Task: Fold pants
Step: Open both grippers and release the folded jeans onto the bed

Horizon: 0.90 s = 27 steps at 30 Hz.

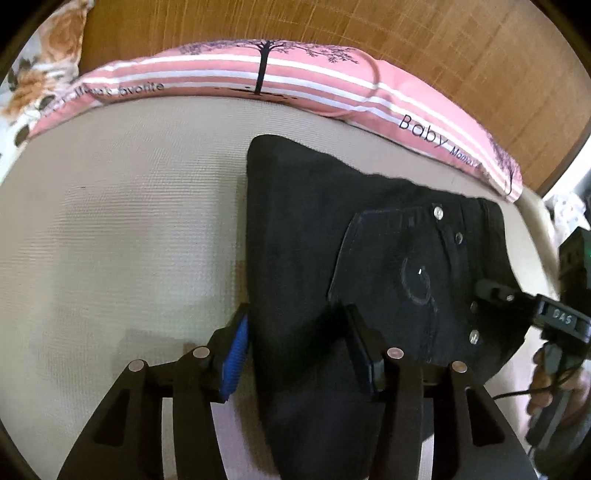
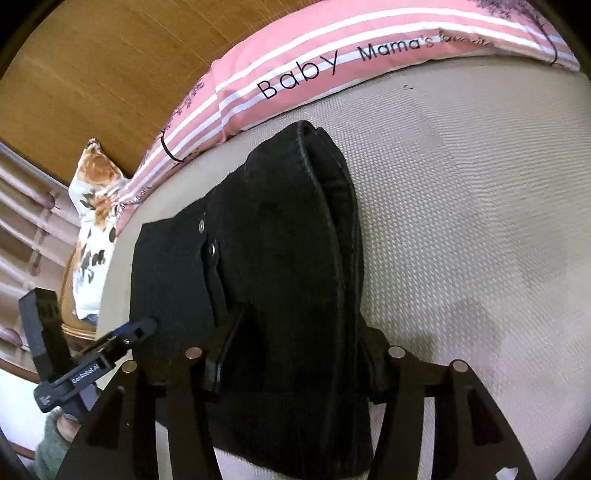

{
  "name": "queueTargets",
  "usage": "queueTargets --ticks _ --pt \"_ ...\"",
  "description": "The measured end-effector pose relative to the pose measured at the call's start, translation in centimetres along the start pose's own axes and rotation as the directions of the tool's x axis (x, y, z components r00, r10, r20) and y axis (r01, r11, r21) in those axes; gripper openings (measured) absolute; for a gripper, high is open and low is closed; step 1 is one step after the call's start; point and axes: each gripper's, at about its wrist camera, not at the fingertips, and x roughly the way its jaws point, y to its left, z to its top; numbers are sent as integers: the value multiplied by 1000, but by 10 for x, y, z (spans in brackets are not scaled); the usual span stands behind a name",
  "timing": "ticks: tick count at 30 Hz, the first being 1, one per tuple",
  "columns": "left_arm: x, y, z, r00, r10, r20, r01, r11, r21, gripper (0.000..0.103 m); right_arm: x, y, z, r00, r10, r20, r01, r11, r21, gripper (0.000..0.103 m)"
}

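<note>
Showing pants (image 2: 266,258) folded edge only right wrist.

Bed: mattress (image 1: 129,221) covered in cream, textured woven fabric, faintly mottled with darker patches. Headboard (image 1: 369,29): warm brown wood panel with visible grain, running behind the bedding. Pillow (image 1: 207,79): pink with white stripes, printed with a black tree and lettering reading "Baby" and "Mama's", lying along the mattress edge against the headboard. Second pillow (image 2: 92,206): white with orange and dark floral print, beside the pink one. Light: soft, even, diffuse.
</note>
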Motion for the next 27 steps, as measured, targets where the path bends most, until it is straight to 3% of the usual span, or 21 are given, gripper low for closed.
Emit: queueTargets --ticks 5,9,15,21,27 --pt "-12 -3 -31 1000 20 -12 -20 999 32 52 -22 -6 -24 999 -32 25 33 999 -9 57" --pt "-19 1 -54 1000 22 5 -22 1000 -1 56 -29 -15 -43 998 -31 47 29 999 23 56" --pt "-30 -6 -55 996 82 24 -81 996 -40 56 -25 -6 -43 992 -93 81 94 996 -2 61" --pt "-53 -26 -67 981 183 65 -184 983 9 57 -48 0 -51 988 -93 120 92 996 17 66" --pt "-74 -44 -82 955 270 124 -275 961 20 60 -73 29 -75 973 -161 166 181 977 -115 69"
